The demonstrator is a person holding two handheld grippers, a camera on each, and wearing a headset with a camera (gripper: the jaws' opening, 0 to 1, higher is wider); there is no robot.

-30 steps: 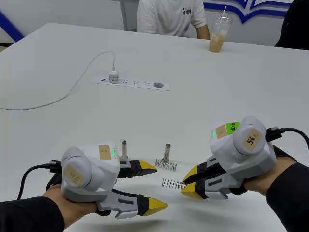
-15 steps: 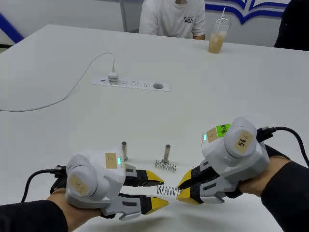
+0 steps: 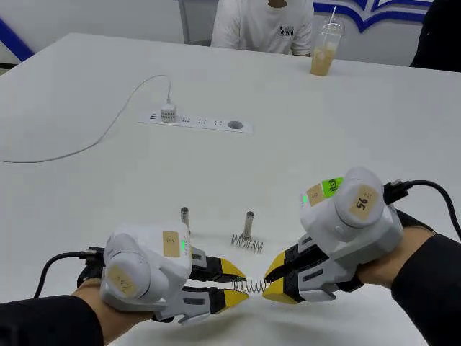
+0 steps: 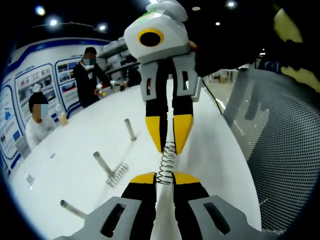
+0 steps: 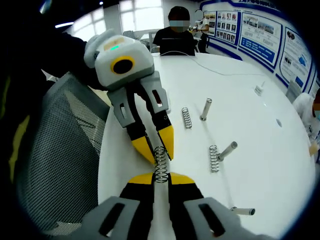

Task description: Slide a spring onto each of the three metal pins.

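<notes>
A short steel spring (image 3: 252, 286) hangs level over the white table, one end in each gripper. My left gripper (image 3: 236, 284) is shut on its left end and my right gripper (image 3: 274, 281) on its right end. The left gripper view looks along the same spring (image 4: 166, 161) from my left gripper (image 4: 165, 178) to the right one (image 4: 169, 142). A second spring (image 3: 247, 244) lies at the foot of an upright pin (image 3: 249, 223). Another pin (image 3: 184, 215) stands to its left. The right gripper view adds a third pin (image 5: 242, 211) and a third spring (image 5: 186, 117).
A white power strip (image 3: 198, 122) with a plugged-in cable (image 3: 108, 133) lies mid-table. An iced drink cup (image 3: 324, 54) stands at the far edge, in front of a seated person (image 3: 263, 21). A mesh chair back (image 4: 280, 145) is beside the table's near edge.
My left gripper has moved right to the spring's free end and shut on it. The right gripper has come a little left and lifted the spring off the table.
</notes>
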